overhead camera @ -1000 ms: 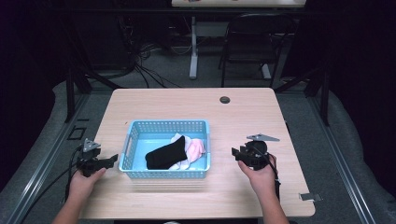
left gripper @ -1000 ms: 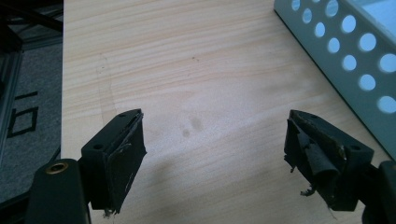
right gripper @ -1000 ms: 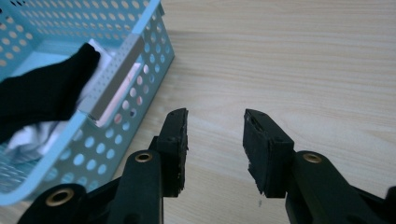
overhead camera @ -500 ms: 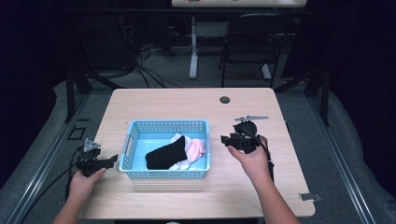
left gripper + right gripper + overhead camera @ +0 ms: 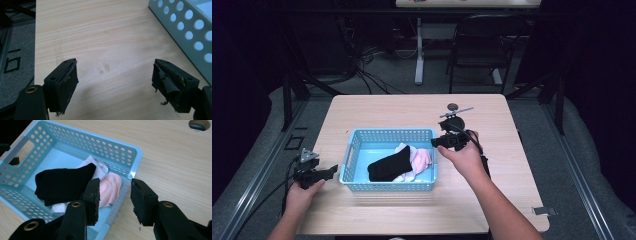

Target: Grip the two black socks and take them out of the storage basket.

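- Table (image 5: 512, 165): pale wood, seen from above; a small dark round disc (image 5: 452, 106) lies near its far edge.
- Basket (image 5: 357, 147): light blue, perforated, near the middle of the table, between the two hands.
- Socks: a black sock (image 5: 389, 167) lies across the basket floor, on top of a white sock (image 5: 401, 149) and a pink sock (image 5: 421, 158); all three are bunched towards the basket's right end.
- Right gripper (image 5: 443, 141): held above the basket's right rim, pointing in towards the socks. In the right gripper view the jaws stand apart with nothing between them; the basket's right wall and the pink sock (image 5: 111, 188) show through the gap.
- Left gripper (image 5: 329, 171): low over the table just left of the basket, apart from it. In the left gripper view the jaws are wide open over bare wood, holding nothing; the basket wall (image 5: 185, 30) crosses the upper right corner.
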Available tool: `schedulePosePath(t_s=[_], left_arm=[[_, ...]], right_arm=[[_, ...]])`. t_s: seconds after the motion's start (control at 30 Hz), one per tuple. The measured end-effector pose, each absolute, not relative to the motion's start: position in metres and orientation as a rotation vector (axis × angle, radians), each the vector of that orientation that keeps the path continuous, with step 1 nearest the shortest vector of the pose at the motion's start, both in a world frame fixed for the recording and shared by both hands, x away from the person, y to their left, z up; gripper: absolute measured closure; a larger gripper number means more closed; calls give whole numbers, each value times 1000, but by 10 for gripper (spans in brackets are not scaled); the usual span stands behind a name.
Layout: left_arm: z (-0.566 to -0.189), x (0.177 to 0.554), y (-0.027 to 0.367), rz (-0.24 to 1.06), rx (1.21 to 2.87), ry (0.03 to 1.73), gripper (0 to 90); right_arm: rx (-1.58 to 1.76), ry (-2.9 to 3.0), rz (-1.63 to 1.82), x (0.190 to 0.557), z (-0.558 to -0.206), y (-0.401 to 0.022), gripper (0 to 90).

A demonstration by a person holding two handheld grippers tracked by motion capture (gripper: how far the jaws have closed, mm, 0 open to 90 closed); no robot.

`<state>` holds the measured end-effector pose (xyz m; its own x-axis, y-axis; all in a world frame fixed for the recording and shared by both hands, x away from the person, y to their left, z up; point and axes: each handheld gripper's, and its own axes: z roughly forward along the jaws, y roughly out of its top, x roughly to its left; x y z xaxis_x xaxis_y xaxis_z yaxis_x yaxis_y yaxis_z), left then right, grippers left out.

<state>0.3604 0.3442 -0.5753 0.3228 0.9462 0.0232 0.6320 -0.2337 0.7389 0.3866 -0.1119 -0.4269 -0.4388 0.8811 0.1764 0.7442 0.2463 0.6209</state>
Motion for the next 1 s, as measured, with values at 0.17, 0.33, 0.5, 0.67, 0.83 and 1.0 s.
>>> schedulePosePath(t_s=[0.17,0.33,0.5,0.67,0.83,1.0], left_arm=[[-576,361,343,640,1964,1385,207],[-576,361,343,639,1966,1381,207],[-576,361,343,640,1966,1378,207],[-575,361,342,639,1966,1377,206],[-575,361,342,640,1965,1378,207],[-575,361,342,640,1967,1373,207]], right_arm=[[1536,2360,960,395,-437,-95,587],[1575,2422,926,407,-455,-75,589],[1571,2482,865,415,-468,-57,591],[1592,2522,839,423,-479,-43,591],[1617,2544,807,430,-489,-33,594],[1639,2585,754,434,-499,-22,588]])
